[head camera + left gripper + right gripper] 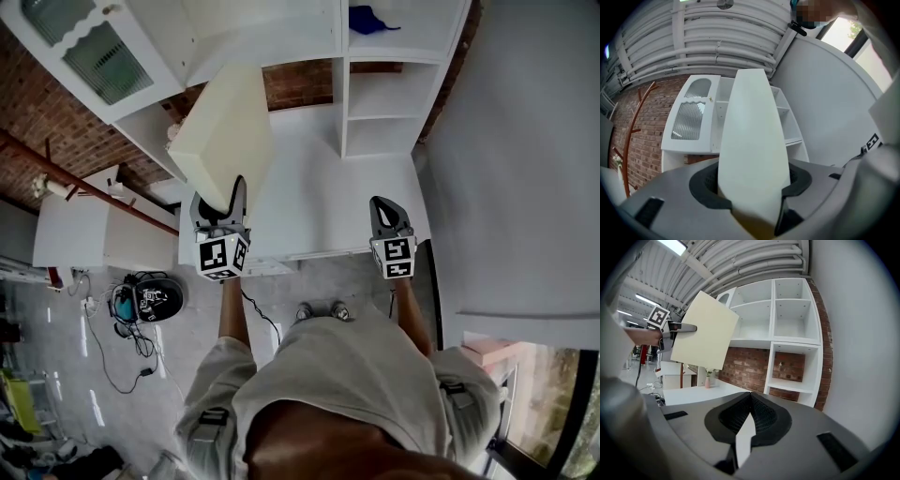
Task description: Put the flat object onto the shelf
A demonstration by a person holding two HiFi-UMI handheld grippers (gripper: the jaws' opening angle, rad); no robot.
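Note:
A cream flat board (225, 131) is held up at a tilt over the left part of the white table (319, 187). My left gripper (220, 211) is shut on its lower edge. In the left gripper view the board (752, 140) rises out of the jaws and covers the middle of the white shelf unit (790, 124). The right gripper view shows the board (705, 329) in the left gripper (670, 329), left of the open shelf compartments (787, 310). My right gripper (384, 211) hangs over the table's right front, shut with nothing in it.
A blue thing (370, 19) lies in an upper compartment of the shelf unit (384, 94). A glass-door cabinet (94, 56) stands at the left. A small vase (708, 380) is on the table. A white wall (525, 169) closes the right side. Cables and a helmet (150, 300) lie on the floor.

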